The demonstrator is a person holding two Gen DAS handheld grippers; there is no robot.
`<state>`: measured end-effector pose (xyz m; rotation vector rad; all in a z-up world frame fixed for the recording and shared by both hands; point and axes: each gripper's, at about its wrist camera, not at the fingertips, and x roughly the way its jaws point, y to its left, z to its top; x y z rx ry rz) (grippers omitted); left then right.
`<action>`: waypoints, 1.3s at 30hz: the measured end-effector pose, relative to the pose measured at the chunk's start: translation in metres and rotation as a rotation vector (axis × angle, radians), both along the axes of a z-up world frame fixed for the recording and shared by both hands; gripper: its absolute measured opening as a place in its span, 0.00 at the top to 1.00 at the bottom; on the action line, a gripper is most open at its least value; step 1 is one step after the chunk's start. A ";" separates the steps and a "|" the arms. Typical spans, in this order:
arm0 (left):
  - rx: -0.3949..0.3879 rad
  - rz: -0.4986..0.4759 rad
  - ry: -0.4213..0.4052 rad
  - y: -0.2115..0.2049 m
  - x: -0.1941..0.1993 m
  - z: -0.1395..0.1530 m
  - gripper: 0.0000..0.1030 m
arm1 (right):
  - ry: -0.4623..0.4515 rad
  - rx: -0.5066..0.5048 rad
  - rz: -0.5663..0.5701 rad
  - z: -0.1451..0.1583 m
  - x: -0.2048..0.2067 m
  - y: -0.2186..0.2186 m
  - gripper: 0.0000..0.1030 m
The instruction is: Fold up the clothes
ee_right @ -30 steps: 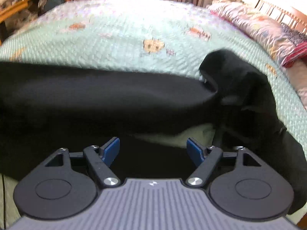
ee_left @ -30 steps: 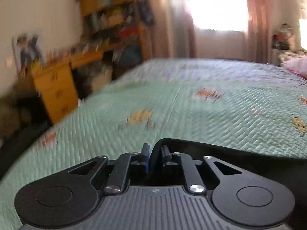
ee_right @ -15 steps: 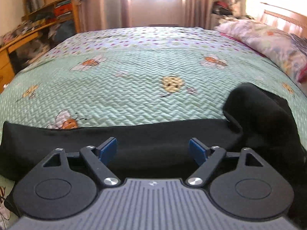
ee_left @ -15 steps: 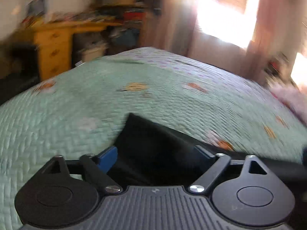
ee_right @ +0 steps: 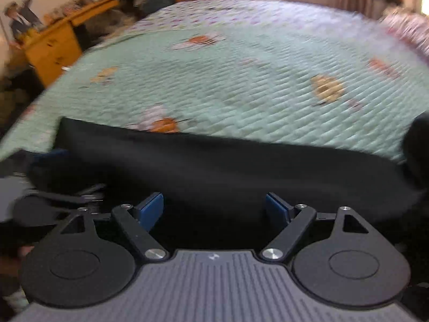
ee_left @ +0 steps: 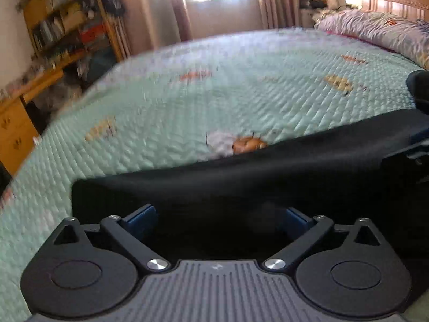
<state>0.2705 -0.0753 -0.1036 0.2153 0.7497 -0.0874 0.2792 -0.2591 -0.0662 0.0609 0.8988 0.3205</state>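
A black garment lies spread in a long band across the near side of the mint-green quilted bed. My left gripper hovers over its left end, open, its blue pads wide apart and pressing on nothing. In the right wrist view the same black garment stretches left to right, bunched at the far right. My right gripper is open above the cloth, with nothing pinched. The left gripper shows blurred at that view's left edge. The right gripper peeks in at the left view's right edge.
A yellow wooden desk and crowded shelves stand left of the bed. Pillows and a wooden headboard are at the far right. A bright curtained window is behind. The quilt beyond the garment is bare.
My left gripper, shut on the cloth's edge before, has opened, let it go and sunk lower. The garment has dropped flat on the bed. Both views have swung sideways.
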 end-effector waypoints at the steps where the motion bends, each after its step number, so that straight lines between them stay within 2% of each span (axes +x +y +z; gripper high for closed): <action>1: -0.035 0.008 0.018 0.005 0.003 -0.003 0.04 | 0.001 0.022 0.007 -0.001 0.000 0.003 0.19; 5: -0.133 0.018 0.065 0.025 0.018 -0.013 0.04 | -0.006 0.094 0.042 -0.003 0.002 0.017 0.19; 7: -0.141 0.015 0.075 0.028 0.020 -0.015 0.01 | -0.014 0.111 0.063 -0.002 0.004 0.026 0.19; 11: -0.152 0.009 0.086 0.030 0.025 -0.017 0.02 | -0.028 0.085 0.100 0.000 0.006 0.043 0.19; 16: -0.133 -0.021 0.069 0.028 0.021 -0.012 0.25 | -0.039 0.071 0.130 0.000 0.007 0.050 0.19; 18: -0.129 -0.041 0.064 0.026 0.020 -0.007 0.45 | -0.044 0.065 0.133 0.001 0.007 0.052 0.19; 19: -0.116 -0.047 0.057 0.024 0.018 -0.005 0.49 | -0.047 0.062 0.133 0.002 0.007 0.053 0.19; 22: -0.095 -0.055 0.045 0.019 0.016 -0.001 0.70 | -0.054 0.049 0.128 0.003 0.008 0.055 0.19; 23: -0.086 -0.048 0.042 0.018 0.016 0.000 0.82 | -0.057 0.038 0.126 0.002 0.009 0.056 0.19; 27: -0.111 -0.030 0.048 0.026 0.015 0.001 0.85 | -0.073 -0.009 0.109 0.001 0.012 0.059 0.19; 39: -0.075 -0.019 0.037 0.022 0.013 0.000 0.88 | -0.136 -0.092 0.086 0.008 0.014 0.067 0.19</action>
